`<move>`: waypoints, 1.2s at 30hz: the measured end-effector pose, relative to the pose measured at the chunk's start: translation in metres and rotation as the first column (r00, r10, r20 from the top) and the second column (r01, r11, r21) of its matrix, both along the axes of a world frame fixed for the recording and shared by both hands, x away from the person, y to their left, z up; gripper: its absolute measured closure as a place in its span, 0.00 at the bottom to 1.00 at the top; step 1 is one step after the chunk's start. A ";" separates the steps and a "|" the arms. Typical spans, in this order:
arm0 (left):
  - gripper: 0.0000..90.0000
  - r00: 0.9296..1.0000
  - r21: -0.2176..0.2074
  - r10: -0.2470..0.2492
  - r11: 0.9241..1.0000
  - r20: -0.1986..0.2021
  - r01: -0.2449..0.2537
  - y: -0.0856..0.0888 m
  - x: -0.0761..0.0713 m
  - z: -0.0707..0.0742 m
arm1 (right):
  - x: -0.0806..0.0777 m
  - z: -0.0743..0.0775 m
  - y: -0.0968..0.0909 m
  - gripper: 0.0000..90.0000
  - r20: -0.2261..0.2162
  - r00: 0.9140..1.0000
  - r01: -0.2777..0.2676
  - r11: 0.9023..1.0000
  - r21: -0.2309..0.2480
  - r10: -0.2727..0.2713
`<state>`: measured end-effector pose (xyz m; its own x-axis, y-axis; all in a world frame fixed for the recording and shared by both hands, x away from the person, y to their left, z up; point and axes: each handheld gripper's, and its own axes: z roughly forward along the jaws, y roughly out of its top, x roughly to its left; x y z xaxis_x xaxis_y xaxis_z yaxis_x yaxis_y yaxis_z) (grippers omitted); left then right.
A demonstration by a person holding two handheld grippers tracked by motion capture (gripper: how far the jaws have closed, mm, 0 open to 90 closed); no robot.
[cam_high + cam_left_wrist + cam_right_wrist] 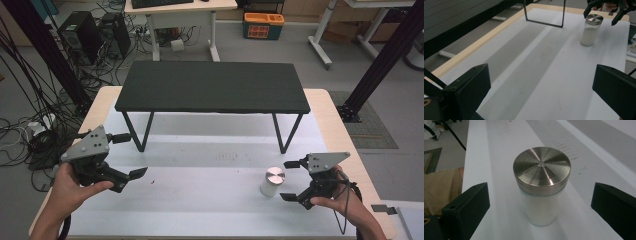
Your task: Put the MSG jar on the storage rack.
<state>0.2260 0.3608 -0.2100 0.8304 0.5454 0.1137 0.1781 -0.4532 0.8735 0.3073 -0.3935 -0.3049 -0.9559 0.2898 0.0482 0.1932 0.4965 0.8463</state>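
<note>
Left gripper (129,156) is sitting at the table's (327,107) left edge, held by the left hand (75,186), jaws spread wide, gripping nothing. Its own view is showing both black jaws far apart over the white table cover (544,82).

Mid-table: one small black bench-style shelf (212,86) is standing on two thin wire legs at the back, raised above the cover. Faint grey marks on the cover under it could be print, too small to read.

One jar (272,181) is standing upright on the cover, right of centre, in front of the shelf's right leg. Clear glass, white powder inside, brushed metal lid (542,167) with a wedge-shaped cutout. No label or brand visible on it.

Right gripper (291,180) is sitting just right of the jar, held by the right hand (345,207), jaws wide open and facing the jar, not touching it. In the right gripper view the jar is centred between the two jaws with a gap on each side.

On the floor behind the table: one orange-and-blue bin (263,25), its label unreadable.
</note>
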 end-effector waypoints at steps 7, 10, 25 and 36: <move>0.02 1.000 0.002 -0.006 1.000 0.000 0.006 -0.002 -0.001 0.001 | 0.003 -0.009 0.009 0.02 0.010 1.000 -0.016 1.000 0.007 0.016; 0.02 1.000 0.003 -0.008 1.000 0.001 0.008 -0.002 -0.001 0.001 | 0.006 -0.012 0.011 0.02 0.007 1.000 -0.019 1.000 0.011 0.019; 0.02 1.000 -0.001 -0.006 1.000 -0.006 0.006 0.001 -0.001 -0.004 | 0.011 -0.019 0.016 0.42 0.045 0.998 -0.050 0.999 -0.005 0.050; 0.02 1.000 0.003 -0.008 1.000 -0.020 0.008 0.001 0.001 -0.010 | 0.006 -0.012 0.019 0.48 0.075 0.996 -0.046 0.999 -0.028 0.048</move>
